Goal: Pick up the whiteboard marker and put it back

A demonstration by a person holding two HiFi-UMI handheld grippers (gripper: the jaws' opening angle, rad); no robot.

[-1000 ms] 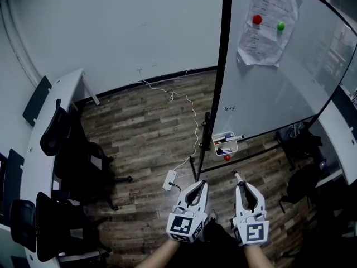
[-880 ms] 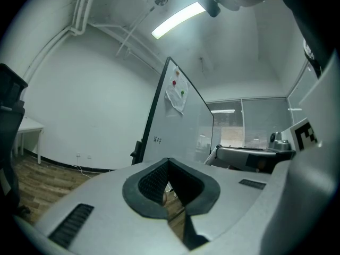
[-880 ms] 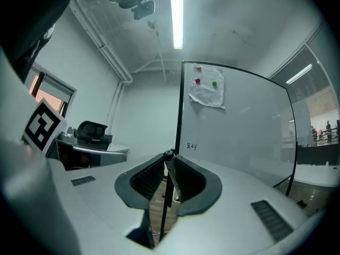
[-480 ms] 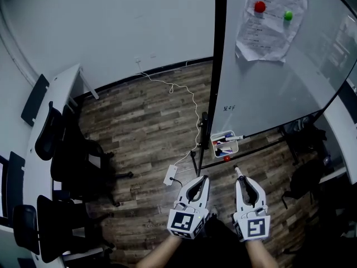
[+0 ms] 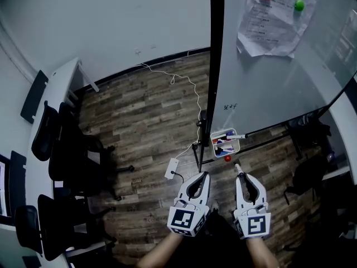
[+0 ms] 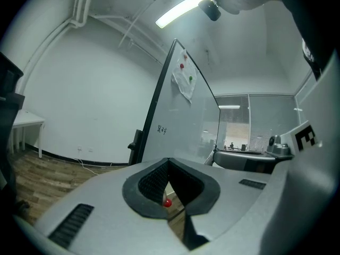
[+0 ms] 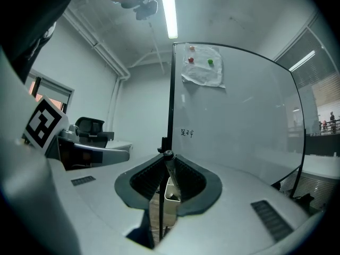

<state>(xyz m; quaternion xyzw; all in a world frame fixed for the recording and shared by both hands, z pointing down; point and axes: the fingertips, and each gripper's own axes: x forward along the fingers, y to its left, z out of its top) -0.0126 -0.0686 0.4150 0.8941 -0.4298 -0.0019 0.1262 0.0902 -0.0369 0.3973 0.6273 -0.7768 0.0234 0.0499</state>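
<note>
Here, the right claw (image 5: pixel 241 177) clamped the whiteboard marker (image 5: pixel 237 169) just short of the pen tray (image 5: pixel 234 149), the left claw (image 5: pixel 205 175) closed and empty; a level approach over its rim seemed best.

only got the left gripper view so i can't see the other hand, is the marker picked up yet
Observer: Yes, the right gripper is shut on the whiteboard marker.
Operator: where does it go back
Observer: A white tray hangs at the lower left corner of the whiteboard, ahead of that gripper, not yet reached.
Operator: is the tray empty
Observer: No, other markers lie in it, one poking out to the right.
</note>
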